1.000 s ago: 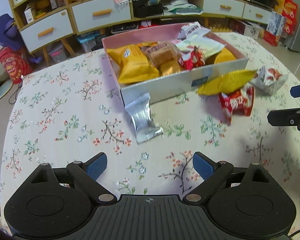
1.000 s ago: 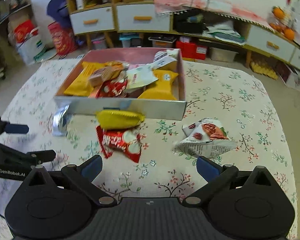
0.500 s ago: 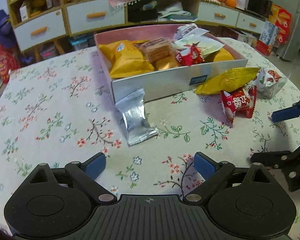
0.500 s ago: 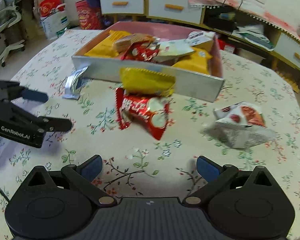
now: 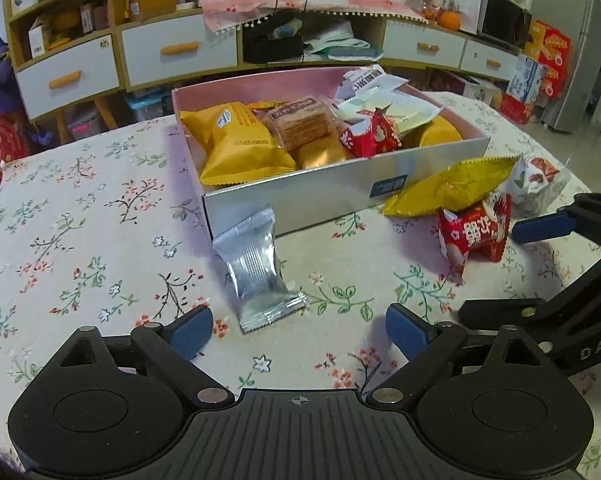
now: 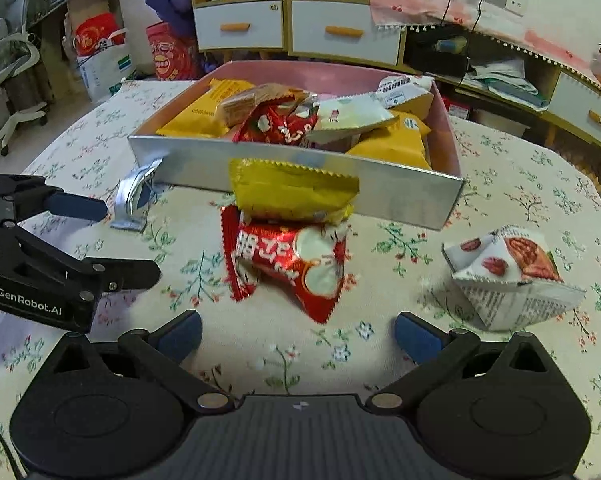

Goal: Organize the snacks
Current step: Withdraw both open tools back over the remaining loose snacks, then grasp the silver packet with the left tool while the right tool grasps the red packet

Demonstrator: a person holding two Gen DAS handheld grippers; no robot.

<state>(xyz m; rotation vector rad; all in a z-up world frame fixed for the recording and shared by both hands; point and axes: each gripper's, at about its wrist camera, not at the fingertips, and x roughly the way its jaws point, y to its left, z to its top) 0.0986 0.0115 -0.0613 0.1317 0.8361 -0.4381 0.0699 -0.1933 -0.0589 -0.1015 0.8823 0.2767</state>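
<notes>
The left gripper [image 5: 299,330] hangs just above the floral surface [image 5: 80,248], its jaws closing though still wide, nothing between them. Just ahead lies a silver packet [image 5: 256,272], its far end touching the box [image 5: 324,192]. The right gripper [image 6: 298,336] is spread and empty over the cloth. Beyond it a red packet [image 6: 288,260] lies under a yellow packet [image 6: 292,190] leaning on the box wall; a white packet [image 6: 512,280] sits apart to the right. The box holds more snacks [image 5: 240,140].
</notes>
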